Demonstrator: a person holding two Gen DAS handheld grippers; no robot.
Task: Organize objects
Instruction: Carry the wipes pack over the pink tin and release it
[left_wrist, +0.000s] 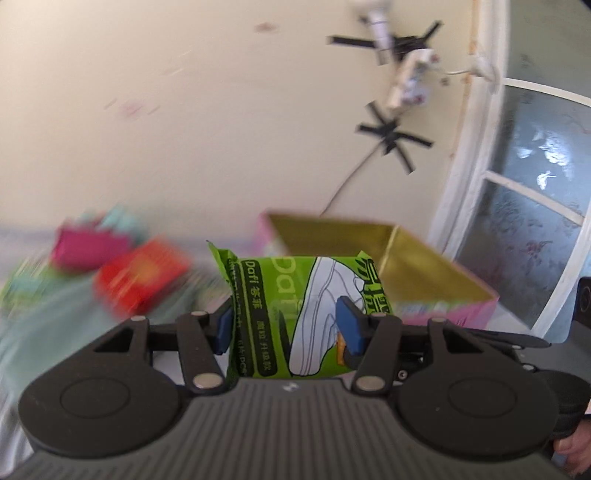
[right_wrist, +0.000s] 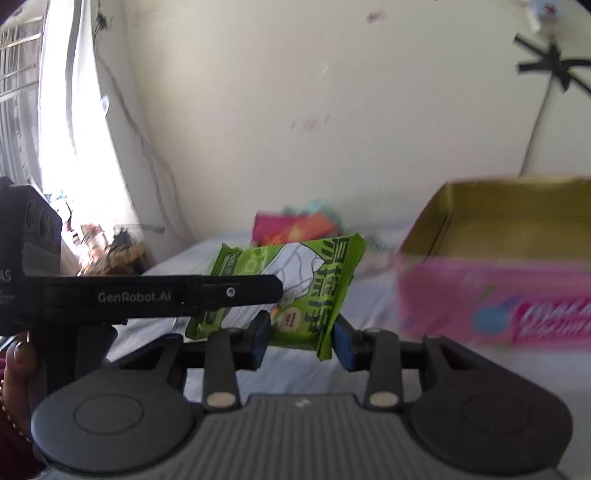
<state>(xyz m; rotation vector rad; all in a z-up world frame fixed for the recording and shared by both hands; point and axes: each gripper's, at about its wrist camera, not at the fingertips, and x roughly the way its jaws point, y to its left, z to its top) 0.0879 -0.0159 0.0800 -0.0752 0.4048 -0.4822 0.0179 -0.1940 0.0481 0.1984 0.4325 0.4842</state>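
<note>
Between the blue pads of the left gripper (left_wrist: 288, 325) sat the green packet (left_wrist: 266, 295), clamped across its long side and lifted clear of the bed sheet (right_wrist: 369, 369); jaws as narrow as the packet allowed

Right gripper (right_wrist: 303, 336) was narrow too. Its pads lay against both edges of the packet's near lower end, so it looked pinched there as well, though blur made that contact less sure than the left grip

Key relation: the open pink box (left_wrist: 424, 269) with a gold inside lay far and to the right of the packet, mouth up, nothing visible in it. The packet's long axis ran roughly left to right, tilted with the right end higher in the right wrist view. My judgement: the next move is a carry far-right and over the near wall, then a drop. The right hand was on the box side, so it was the nearer one

Left wrist view showed the box's inside corner and a blurred pile of leftover packs, a red pack (left_wrist: 140, 277) among them, far left on the sheet. Right wrist view showed what that missed: the box's pink near wall (right_wrist: 480, 295) with print, the left gripper's black finger crossing the packet from the left, and part of a person's hand (right_wrist: 18, 369) at the left edge
</note>
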